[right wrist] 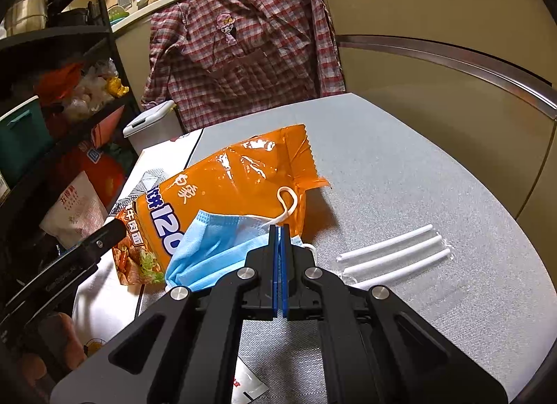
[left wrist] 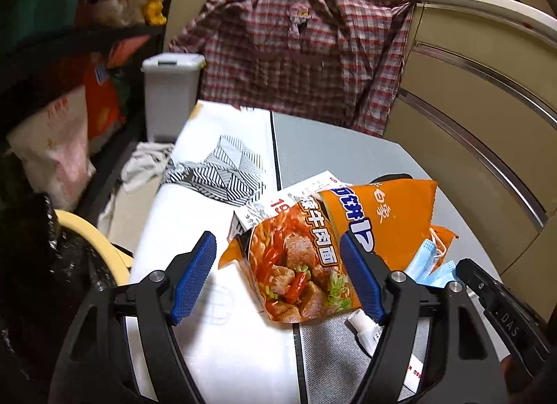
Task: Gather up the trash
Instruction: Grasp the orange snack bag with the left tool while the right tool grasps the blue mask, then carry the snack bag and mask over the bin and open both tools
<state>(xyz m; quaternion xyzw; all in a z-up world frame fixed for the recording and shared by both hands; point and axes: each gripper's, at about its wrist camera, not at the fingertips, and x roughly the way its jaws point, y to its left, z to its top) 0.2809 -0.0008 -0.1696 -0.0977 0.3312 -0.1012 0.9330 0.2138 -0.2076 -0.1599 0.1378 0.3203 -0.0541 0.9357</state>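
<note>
An orange instant-noodle wrapper (left wrist: 303, 264) lies on the grey table (right wrist: 417, 167), its printed end between the fingers of my left gripper (left wrist: 277, 240). That gripper is open: the right pad sits at the wrapper's edge and the left pad stands clear of it. A blue face mask (right wrist: 216, 247) rests against the wrapper (right wrist: 236, 188). My right gripper (right wrist: 280, 228) is shut on the mask's edge; in the left wrist view its tip (left wrist: 464, 266) meets the mask (left wrist: 428, 264). Three white straws (right wrist: 393, 251) lie to the right.
A small white tube (left wrist: 365, 327) and a white sachet (right wrist: 247, 386) lie near the table's front. A white box with a striped pattern (left wrist: 222, 167) is to the left, a black-lined yellow bin (left wrist: 69, 258) beside it. A plaid shirt (left wrist: 306, 45) hangs behind, next to a white lidded bin (left wrist: 170, 90).
</note>
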